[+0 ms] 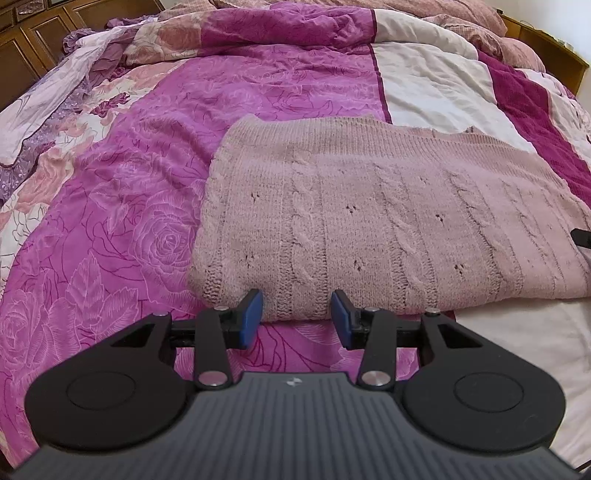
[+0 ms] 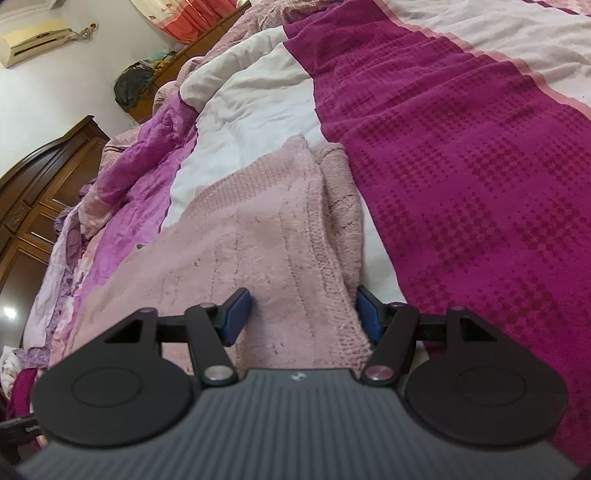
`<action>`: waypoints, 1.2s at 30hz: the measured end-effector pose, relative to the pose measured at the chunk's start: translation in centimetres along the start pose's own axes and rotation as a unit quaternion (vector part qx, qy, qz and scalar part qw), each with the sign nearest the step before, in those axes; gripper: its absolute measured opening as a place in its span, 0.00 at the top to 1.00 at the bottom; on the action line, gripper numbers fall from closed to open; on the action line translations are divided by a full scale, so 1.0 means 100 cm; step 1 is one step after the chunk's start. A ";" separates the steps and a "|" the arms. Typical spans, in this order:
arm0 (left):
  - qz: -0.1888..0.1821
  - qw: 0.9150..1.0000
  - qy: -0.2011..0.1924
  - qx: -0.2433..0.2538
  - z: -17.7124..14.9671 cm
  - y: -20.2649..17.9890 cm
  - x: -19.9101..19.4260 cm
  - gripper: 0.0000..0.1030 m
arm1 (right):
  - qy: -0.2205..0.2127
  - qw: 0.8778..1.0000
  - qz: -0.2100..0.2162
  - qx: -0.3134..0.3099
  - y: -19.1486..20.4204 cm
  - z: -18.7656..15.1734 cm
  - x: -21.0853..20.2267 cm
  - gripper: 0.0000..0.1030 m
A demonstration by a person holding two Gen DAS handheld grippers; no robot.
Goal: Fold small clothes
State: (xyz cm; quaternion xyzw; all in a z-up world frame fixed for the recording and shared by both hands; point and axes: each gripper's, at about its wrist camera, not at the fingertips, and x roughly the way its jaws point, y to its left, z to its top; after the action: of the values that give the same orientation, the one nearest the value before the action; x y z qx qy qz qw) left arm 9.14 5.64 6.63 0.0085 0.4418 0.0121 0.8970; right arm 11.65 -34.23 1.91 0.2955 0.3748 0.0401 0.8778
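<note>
A pale pink cable-knit sweater (image 1: 369, 218) lies folded flat on the bed. My left gripper (image 1: 297, 314) is open, its blue pads on either side of the sweater's near folded edge, near its left corner. In the right wrist view the same sweater (image 2: 251, 251) runs away from the camera. My right gripper (image 2: 301, 314) is open, and its pads straddle the sweater's near right edge. A dark tip of the right gripper (image 1: 581, 238) shows at the right edge of the left wrist view.
The bed is covered by a magenta rose-print quilt (image 1: 129, 206) with white and dark magenta panels (image 2: 461, 166). Bunched bedding (image 1: 258, 33) lies at the far side. A dark wooden wardrobe (image 2: 33, 199) stands at left.
</note>
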 end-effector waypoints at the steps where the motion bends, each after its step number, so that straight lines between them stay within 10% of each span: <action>1: 0.000 1.000 0.000 0.000 0.000 0.000 0.000 0.52 | -0.001 1.000 -0.001 -0.001 0.001 0.000 0.000 0.39; 13: 0.000 1.000 0.004 0.000 0.001 0.001 0.003 0.52 | 0.001 1.000 0.002 -0.023 0.008 0.004 -0.004 0.69; 36: 0.001 1.000 0.007 0.008 0.002 0.001 0.005 0.52 | -0.027 0.985 0.105 0.137 -0.026 0.006 -0.010 0.54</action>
State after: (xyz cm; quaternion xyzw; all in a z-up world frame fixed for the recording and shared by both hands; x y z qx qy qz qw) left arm 9.57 5.71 6.34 0.0165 0.4477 0.0096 0.8940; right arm 10.92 -36.91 1.44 0.4516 0.3195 0.0723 0.8299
